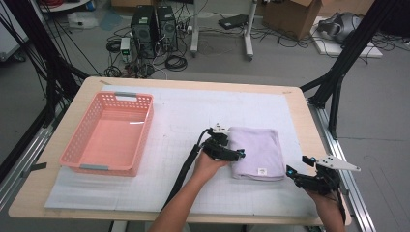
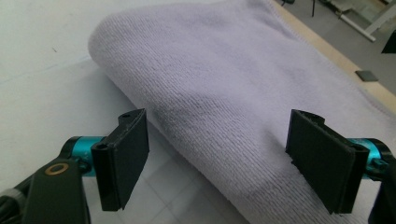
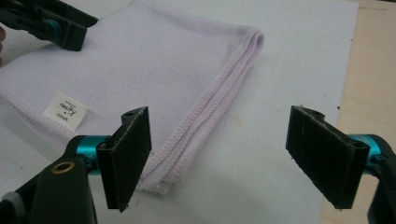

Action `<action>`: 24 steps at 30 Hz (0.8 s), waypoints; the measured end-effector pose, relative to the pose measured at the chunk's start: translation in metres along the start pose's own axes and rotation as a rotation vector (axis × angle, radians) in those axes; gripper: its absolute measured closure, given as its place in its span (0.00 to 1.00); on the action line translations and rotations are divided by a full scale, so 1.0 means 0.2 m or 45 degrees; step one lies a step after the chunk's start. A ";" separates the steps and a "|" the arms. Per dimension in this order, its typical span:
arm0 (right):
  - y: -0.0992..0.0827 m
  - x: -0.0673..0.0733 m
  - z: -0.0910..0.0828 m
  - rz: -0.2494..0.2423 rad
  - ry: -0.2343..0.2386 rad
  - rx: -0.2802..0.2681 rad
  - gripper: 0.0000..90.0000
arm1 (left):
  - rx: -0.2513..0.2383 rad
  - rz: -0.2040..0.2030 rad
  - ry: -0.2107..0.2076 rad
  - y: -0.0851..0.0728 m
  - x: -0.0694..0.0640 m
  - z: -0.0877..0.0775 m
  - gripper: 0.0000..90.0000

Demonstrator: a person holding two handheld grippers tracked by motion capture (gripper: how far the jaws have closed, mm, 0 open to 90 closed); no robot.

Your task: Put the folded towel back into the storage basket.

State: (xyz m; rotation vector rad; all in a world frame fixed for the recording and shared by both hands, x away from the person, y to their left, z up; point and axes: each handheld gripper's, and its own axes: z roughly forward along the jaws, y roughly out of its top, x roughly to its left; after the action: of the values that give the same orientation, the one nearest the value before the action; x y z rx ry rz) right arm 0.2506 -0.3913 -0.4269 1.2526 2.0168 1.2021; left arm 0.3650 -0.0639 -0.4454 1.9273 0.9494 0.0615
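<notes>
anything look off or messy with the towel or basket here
Nothing stands out. The lilac towel lies neatly folded on the white mat, edges lined up, and the pink basket sits upright and empty. Both the left gripper and the right gripper are open.

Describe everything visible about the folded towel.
The towel is pale lilac terry cloth, folded into a flat, layered rectangle on the white mat, right of the pink basket. A small white label sits near its front edge, and stitched hems stack at one corner. The left gripper, open, is at its rounded folded edge; the right gripper, open, sits just off its near right corner.
</notes>
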 end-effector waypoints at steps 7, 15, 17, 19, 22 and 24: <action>0.00 0.00 0.00 0.003 0.009 -0.001 0.24 | 0.032 -0.022 -0.005 0.00 0.02 0.04 0.23; 0.00 0.00 0.01 0.009 0.014 0.008 0.24 | 0.043 0.000 -0.086 -0.02 0.00 0.05 0.52; 0.00 0.00 0.01 0.005 0.013 0.007 0.24 | 0.042 -0.016 -0.110 -0.02 0.01 0.05 0.62; 0.00 0.00 0.01 0.009 0.014 0.007 0.24 | 0.016 -0.027 -0.134 -0.03 0.01 0.04 0.71; 0.00 0.00 0.00 0.010 0.014 0.005 0.24 | -0.041 -0.057 -0.182 -0.04 0.03 0.01 0.76; 0.00 0.00 0.00 0.019 0.016 0.002 0.24 | -0.086 -0.049 -0.202 -0.04 0.04 -0.02 0.77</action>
State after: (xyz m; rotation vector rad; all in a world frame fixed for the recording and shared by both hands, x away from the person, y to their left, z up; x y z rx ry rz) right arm 0.2508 -0.3914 -0.4275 1.2661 2.0209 1.2187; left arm 0.3635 -0.0531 -0.4520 1.8226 0.8669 -0.0800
